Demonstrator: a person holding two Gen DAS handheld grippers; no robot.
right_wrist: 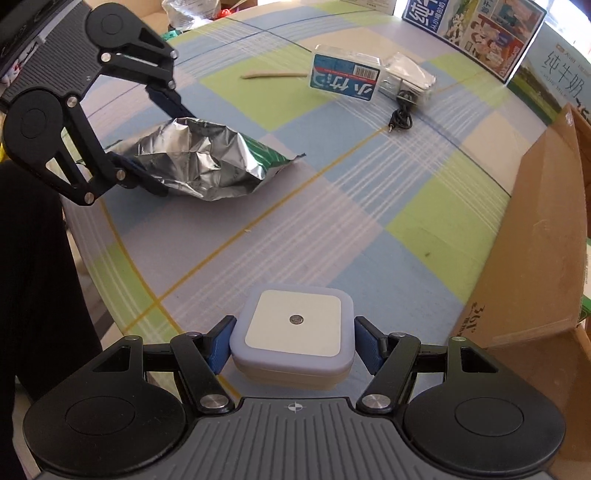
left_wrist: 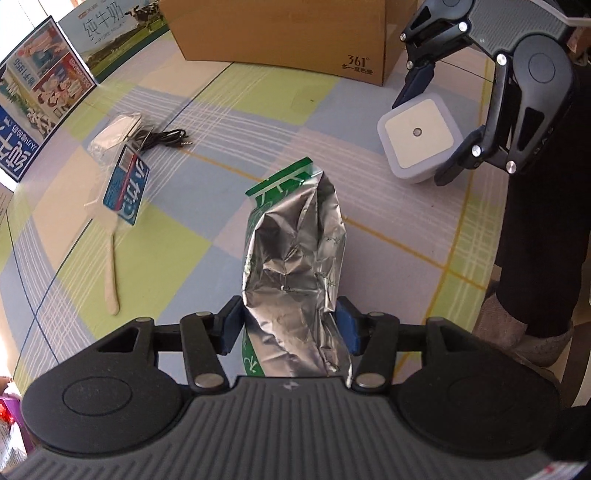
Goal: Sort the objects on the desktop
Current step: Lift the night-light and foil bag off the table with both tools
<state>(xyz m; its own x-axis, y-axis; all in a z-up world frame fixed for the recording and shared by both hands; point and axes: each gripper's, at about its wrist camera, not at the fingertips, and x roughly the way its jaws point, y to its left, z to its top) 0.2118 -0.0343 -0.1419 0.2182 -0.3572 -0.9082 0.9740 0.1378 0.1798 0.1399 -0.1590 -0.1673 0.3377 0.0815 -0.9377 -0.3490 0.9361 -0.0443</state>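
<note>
A crumpled silver foil bag (left_wrist: 295, 258) with a green printed end sits between the left gripper's (left_wrist: 290, 325) blue pads, which press its sides, while the right gripper (right_wrist: 293, 345) clamps a white square night light (right_wrist: 293, 330) above the checked tablecloth (right_wrist: 332, 221), near a cardboard box (left_wrist: 280, 33).
</note>
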